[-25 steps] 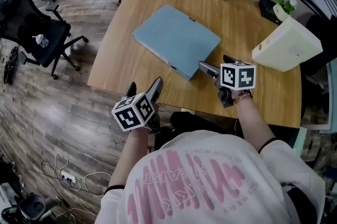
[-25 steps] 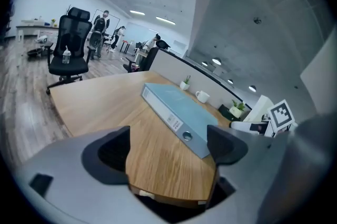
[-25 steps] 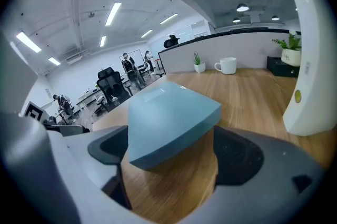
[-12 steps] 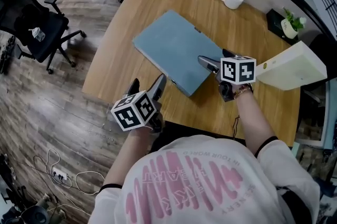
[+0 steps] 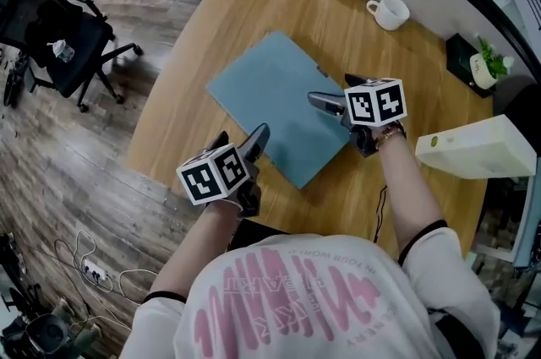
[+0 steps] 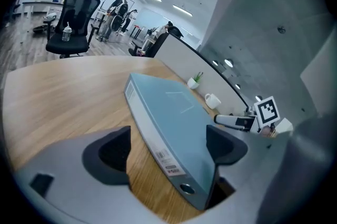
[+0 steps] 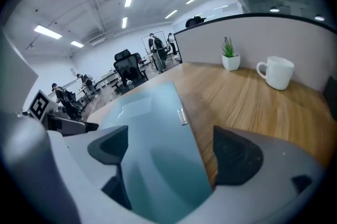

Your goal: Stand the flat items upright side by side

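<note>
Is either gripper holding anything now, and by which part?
Nothing held: left gripper and right gripper are both open beside the flat blue binder's edges.

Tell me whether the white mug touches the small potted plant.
Apart. The right gripper view shows bare table between the mug and the potted plant.

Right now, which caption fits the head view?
Left hand-held gripper and right hand-held gripper, both open, at a flat blue binder on the desk.

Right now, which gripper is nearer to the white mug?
Right. The right gripper is over the blue folder, closer to the mug; the left gripper is at the folder's near edge, farther off.
</note>
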